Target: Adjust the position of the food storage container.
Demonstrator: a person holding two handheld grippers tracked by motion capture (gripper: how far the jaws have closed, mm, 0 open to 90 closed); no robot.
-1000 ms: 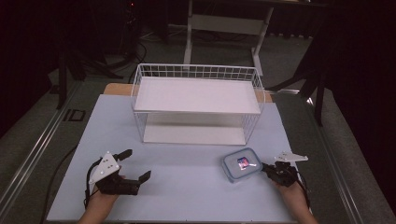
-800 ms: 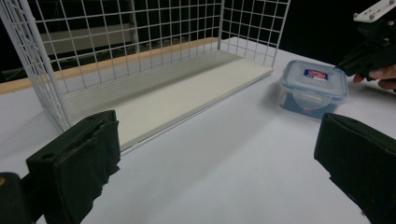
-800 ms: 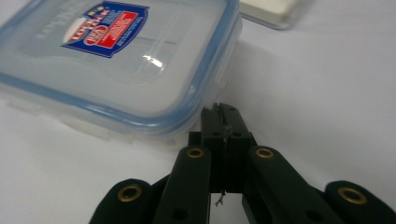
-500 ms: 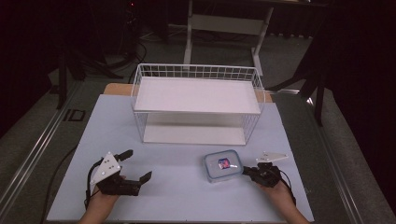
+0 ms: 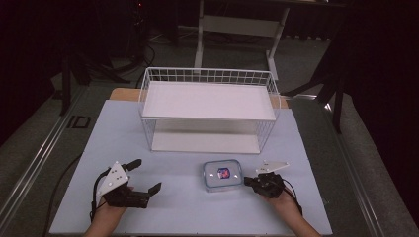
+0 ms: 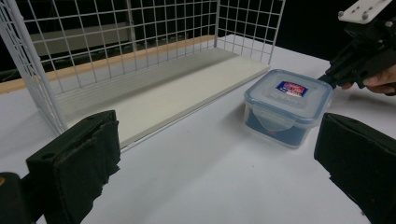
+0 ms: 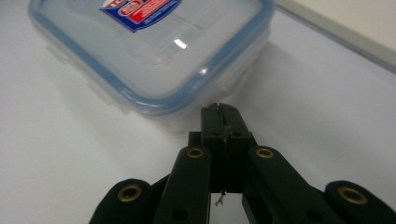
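Overhead, I see the lidded container (image 5: 222,175) on the table (image 5: 188,207) in front of the wire rack (image 5: 210,106), my right gripper (image 5: 248,180) touching its right side, jaws pressed together on nothing; my left gripper (image 5: 146,178) sits well apart, jaws wide.

Along the left gripper view, the container (image 6: 286,106) lies ahead and right of my spread jaws.

Along the right gripper view, my closed tips (image 7: 219,112) meet the container's (image 7: 154,51) near wall, so I judge the right hand is the nearer one.
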